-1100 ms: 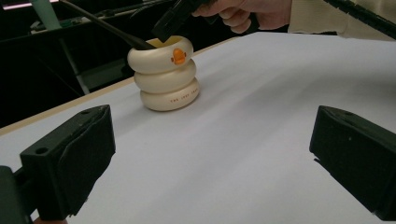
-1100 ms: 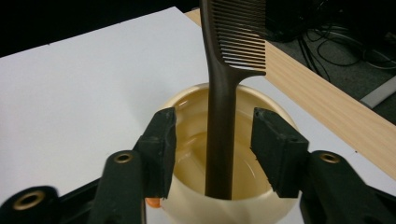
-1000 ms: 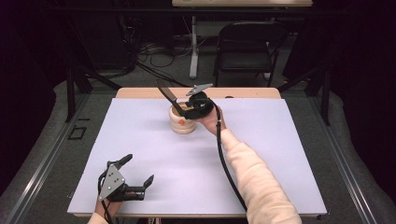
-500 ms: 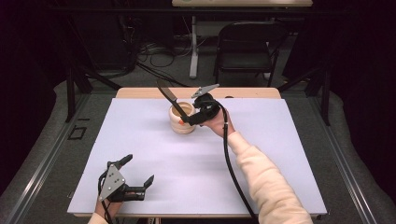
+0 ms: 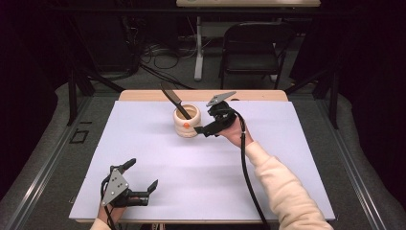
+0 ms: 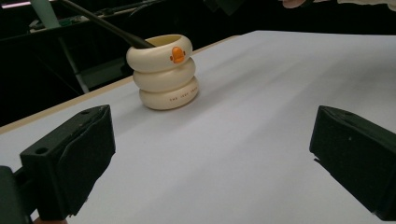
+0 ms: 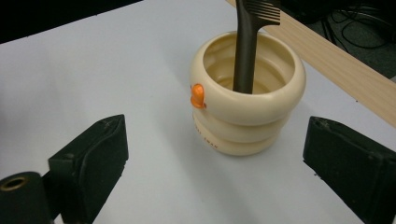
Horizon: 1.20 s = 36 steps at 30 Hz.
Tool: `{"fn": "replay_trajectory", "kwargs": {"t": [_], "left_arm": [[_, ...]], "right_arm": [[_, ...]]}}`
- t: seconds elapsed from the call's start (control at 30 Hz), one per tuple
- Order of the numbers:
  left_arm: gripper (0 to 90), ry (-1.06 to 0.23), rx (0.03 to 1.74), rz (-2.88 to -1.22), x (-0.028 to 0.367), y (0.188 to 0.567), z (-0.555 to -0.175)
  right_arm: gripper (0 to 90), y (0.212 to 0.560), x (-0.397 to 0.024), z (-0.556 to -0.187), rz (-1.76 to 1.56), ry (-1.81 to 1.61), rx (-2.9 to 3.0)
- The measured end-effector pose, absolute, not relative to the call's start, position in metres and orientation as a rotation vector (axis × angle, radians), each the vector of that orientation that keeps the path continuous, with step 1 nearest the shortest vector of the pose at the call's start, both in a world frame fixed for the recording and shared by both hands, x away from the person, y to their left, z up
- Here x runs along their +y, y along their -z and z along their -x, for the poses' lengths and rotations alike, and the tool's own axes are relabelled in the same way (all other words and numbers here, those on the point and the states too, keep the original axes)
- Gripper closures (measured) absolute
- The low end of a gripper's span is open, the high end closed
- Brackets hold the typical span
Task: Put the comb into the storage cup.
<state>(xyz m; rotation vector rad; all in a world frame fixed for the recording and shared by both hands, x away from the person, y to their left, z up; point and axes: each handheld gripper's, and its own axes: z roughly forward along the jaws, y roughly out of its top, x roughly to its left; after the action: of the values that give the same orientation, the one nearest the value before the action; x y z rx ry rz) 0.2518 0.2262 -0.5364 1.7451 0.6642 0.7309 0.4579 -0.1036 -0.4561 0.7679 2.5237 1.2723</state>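
At the near edge of the white table sheet (image 5: 287, 143), toward seven o'clock in the high view, the left gripper (image 5: 142, 184) lies low in the person's hand with its jaws spread and bare sheet between them — released, holding nothing. In the left gripper view its two black padded jaws frame the sheet, with the cup well apart from them at eleven o'clock.

Farther in, just past the sheet's middle toward twelve o'clock, stands the cream-coloured cup of three stacked rings with a small orange beak on its top ring (image 5: 186, 122). A dark brown plastic comb (image 5: 173, 100) stands in it, handle down, leaning toward eleven o'clock with its toothed end above the rim.

Just beside the cup at its three o'clock side is the right gripper (image 5: 206, 128), carried by a hand in a pale cream sleeve (image 5: 282, 191). Its jaws have just been opening and stand wide — in the right gripper view they flank the cup without touching it, and nothing is pinched between them.

Beyond the table, at twelve to one o'clock, a dark folding chair (image 5: 253, 48) stands on the floor.
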Motion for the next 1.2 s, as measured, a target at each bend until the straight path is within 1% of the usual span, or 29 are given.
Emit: {"fn": "replay_trajectory", "kwargs": {"t": [0.73,1.2], "left_arm": [[0.2,-0.731,0.668,-1.748,0.226,0.537,-0.252],[0.2,-0.731,0.667,-1.750,0.226,0.537,-0.252]], "right_arm": [[0.1,0.470,-0.148,-0.415,-0.776,-1.253,2.518],[0.0,0.478,-0.169,-0.391,-0.785,-1.226,2.526]]}}
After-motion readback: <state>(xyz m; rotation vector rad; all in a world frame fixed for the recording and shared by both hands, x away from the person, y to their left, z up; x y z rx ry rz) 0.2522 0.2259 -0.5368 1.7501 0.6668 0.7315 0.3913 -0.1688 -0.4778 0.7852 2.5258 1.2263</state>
